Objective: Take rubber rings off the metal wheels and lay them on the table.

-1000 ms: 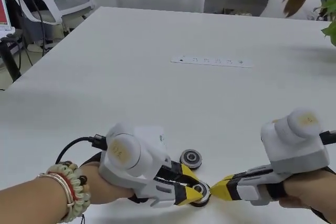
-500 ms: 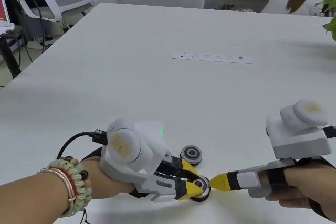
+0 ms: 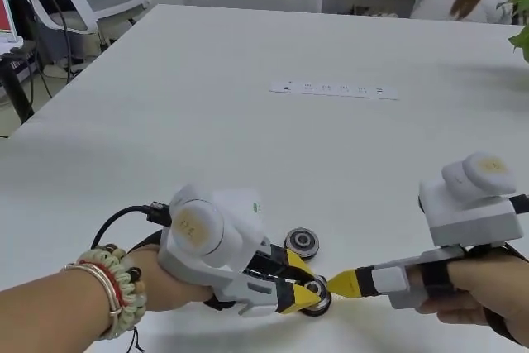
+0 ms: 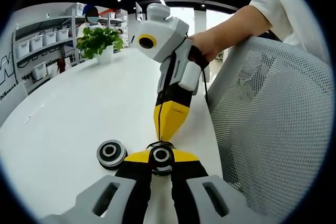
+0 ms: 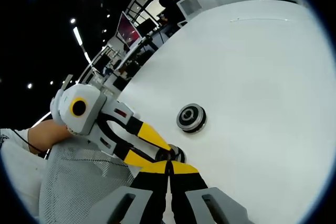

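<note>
Head view: I'm clamping a metal wheel [image 4: 161,158] w/ my left gripper [image 3: 307,293], yellow tips on either side of it, at the near edge of the table [image 3: 248,138]. Can't tell if the wheel is resting on the top or just off it. My right gripper [image 3: 334,287] is pointing in from the right, jaws pressed together, tip touching the wheel's rim; can't tell if it's nipping the rubber ring. The 2nd wheel [image 3: 302,242] is lying flat just beside the clamped one on its far side, dark outer band on, apart from both grippers. A power strip [image 3: 334,91] is lying well apart, farther back.
</note>
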